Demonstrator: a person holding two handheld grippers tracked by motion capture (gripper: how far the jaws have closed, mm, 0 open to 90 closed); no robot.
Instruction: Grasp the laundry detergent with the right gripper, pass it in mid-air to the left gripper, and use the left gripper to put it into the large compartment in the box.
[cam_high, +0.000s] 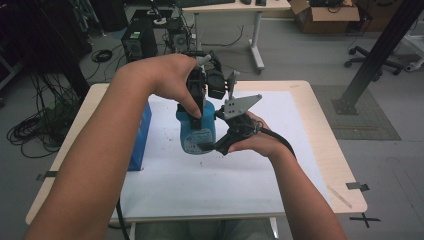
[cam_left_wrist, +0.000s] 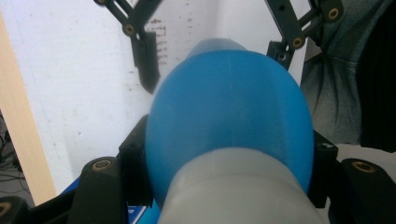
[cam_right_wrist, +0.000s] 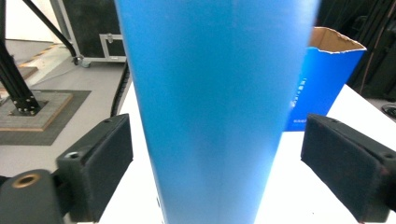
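A blue plastic bottle (cam_high: 192, 132) with a grey top (cam_left_wrist: 233, 186) hangs over the white sheet in the middle of the table. My left gripper (cam_high: 198, 106) comes down from above, and in the left gripper view its black jaws (cam_left_wrist: 229, 168) press on both sides of the bottle's shoulder (cam_left_wrist: 224, 102). My right gripper (cam_high: 202, 146) reaches in from the right, level with the bottle's lower body. In the right gripper view the blue body (cam_right_wrist: 215, 70) stands between its pads (cam_right_wrist: 102, 168), with a gap on each side. The right gripper (cam_right_wrist: 224, 172) is open.
An open blue carton (cam_high: 140, 135) stands at the left edge of the white sheet (cam_high: 200, 185), and it is also in the right gripper view (cam_right_wrist: 322, 79). Small brown specks dot the sheet. Beyond the wooden table (cam_high: 325, 150) are cables, a desk and a black post.
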